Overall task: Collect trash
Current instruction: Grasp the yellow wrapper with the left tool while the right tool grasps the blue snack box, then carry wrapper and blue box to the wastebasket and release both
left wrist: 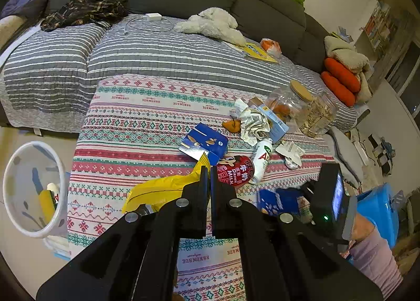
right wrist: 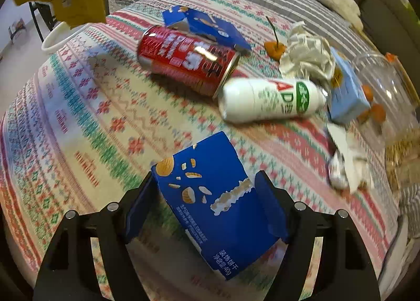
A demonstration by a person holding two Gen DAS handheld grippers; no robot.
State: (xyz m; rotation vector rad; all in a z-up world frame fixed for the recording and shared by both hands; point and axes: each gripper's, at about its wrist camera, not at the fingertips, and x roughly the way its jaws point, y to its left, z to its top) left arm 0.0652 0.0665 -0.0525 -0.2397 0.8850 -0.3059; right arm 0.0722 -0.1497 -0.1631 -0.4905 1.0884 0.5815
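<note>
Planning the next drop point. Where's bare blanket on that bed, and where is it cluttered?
Free: the patterned blanket left of the red can and blue box, out to its edge above the white bin; also the striped quilt behind. Crowded: the right side, with white bottle, crumpled paper and glass jar.

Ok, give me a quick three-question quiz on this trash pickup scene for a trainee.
1. True or false: the red can stands upright on the blanket.
2. Which item sits between the right hand-held gripper's fingers?
3. The left hand-held gripper pinches: A) yellow bag, B) white bottle, C) crumpled paper.
Key: 1 false, it lies on its side. 2 the blue biscuit box. 3 A.
</note>
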